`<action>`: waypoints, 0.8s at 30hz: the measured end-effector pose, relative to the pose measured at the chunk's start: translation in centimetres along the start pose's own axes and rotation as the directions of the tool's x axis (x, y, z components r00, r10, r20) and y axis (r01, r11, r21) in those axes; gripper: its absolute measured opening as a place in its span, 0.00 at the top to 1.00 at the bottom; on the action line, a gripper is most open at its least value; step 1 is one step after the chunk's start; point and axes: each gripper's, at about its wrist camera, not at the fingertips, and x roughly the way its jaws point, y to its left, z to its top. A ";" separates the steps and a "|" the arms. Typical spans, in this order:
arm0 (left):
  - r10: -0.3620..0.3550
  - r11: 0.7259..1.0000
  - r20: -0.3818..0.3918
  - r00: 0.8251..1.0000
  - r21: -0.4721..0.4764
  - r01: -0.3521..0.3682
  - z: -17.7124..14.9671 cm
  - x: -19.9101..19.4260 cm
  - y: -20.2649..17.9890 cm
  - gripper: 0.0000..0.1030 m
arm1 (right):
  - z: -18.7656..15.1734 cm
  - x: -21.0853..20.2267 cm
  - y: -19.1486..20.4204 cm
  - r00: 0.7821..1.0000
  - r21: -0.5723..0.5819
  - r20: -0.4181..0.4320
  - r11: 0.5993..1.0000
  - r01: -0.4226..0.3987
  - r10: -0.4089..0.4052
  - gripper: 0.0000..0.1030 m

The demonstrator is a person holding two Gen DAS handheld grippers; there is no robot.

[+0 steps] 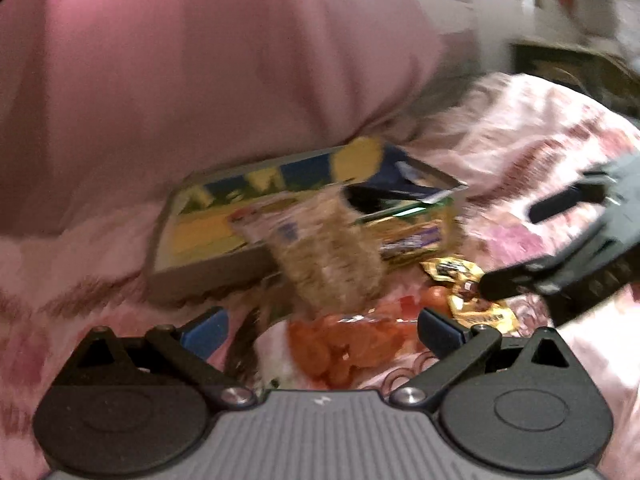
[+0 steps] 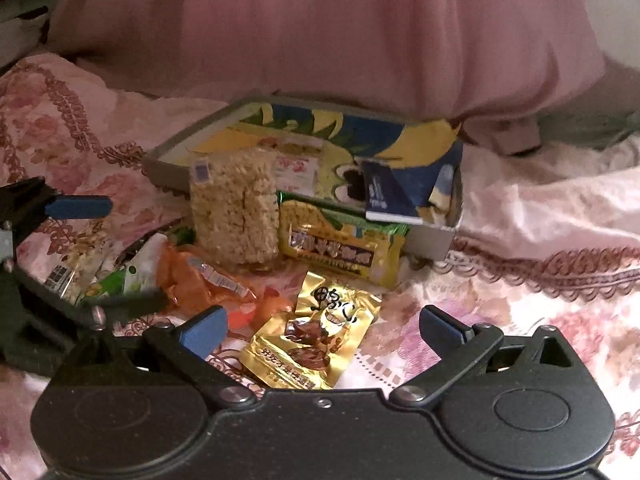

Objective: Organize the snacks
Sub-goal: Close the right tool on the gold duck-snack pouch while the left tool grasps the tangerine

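Snack packets lie on a pink floral bedspread in front of a shallow cardboard box (image 2: 168, 152) printed yellow and blue; the box also shows in the left wrist view (image 1: 192, 236). A clear-wrapped rice cake (image 2: 236, 208) leans on the box's front edge (image 1: 332, 256). Beside it are a yellow bar packet (image 2: 340, 252), a gold packet (image 2: 316, 344) and an orange packet (image 2: 200, 284). My left gripper (image 1: 320, 328) is open above the orange packet (image 1: 344, 352). My right gripper (image 2: 324, 328) is open, its jaws on either side of the gold packet.
A big pink pillow (image 2: 340, 28) rises right behind the box. A small blue carton (image 2: 388, 196) lies in the box's right end. More packets, green and clear (image 2: 100, 272), lie at the left by the left gripper's blue fingers (image 2: 80, 206).
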 end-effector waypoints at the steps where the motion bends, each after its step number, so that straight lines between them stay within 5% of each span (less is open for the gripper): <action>1: -0.021 0.999 0.005 1.000 0.037 0.020 -0.1 0.3 -0.5 0.00 | 0.1 0.4 -0.1 1.000 0.006 -0.010 1.000 -0.004 0.005 0.04; 12: -0.157 0.964 0.004 0.988 0.218 0.152 -0.8 2.2 -4.4 0.00 | 0.5 4.2 -2.0 0.994 0.169 -0.103 0.985 -0.028 0.046 0.26; 24: -0.253 0.945 -0.036 0.967 0.204 0.255 -0.8 4.4 -5.3 0.04 | 1.3 5.3 -3.9 0.986 0.340 -0.140 0.940 -0.034 0.086 0.45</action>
